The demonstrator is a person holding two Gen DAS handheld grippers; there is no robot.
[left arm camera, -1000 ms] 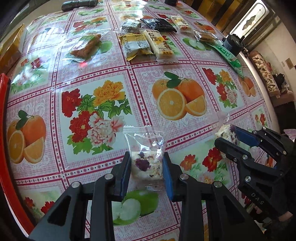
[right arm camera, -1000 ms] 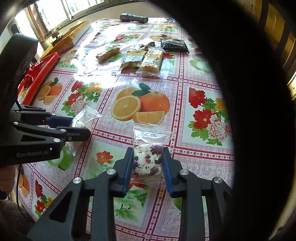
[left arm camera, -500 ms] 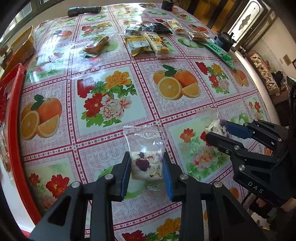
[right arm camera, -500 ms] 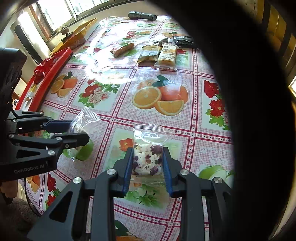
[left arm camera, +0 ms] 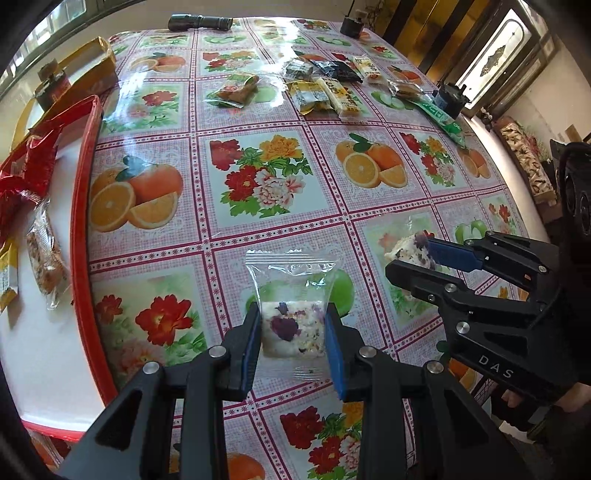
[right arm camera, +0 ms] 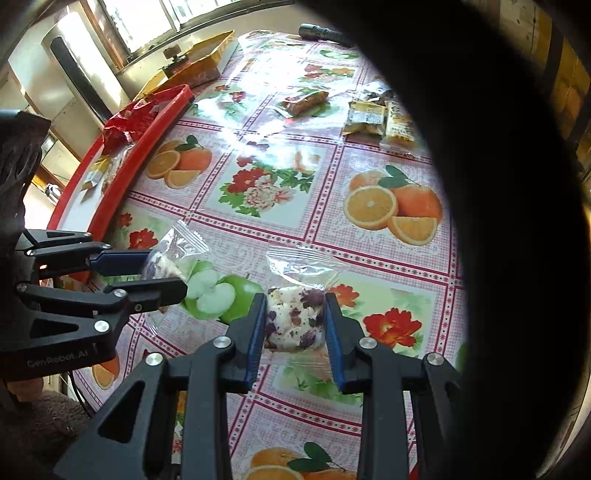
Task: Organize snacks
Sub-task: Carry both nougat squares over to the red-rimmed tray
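My left gripper is shut on a clear-wrapped white nougat snack with purple bits, held above the flowered tablecloth. My right gripper is shut on a second, like nougat snack. Each gripper shows in the other's view: the right one to the right, the left one to the left. A red-rimmed tray at the left holds a red bag and a wrapped bar; it also shows in the right wrist view.
Several wrapped snacks lie in a cluster at the far side of the table, with a brown pastry pack beside them. A black flashlight lies at the far edge. A yellow box stands at the far left.
Both grippers, still holding their snacks, have pulled back and swung left. The red tray and its contents have come into view.
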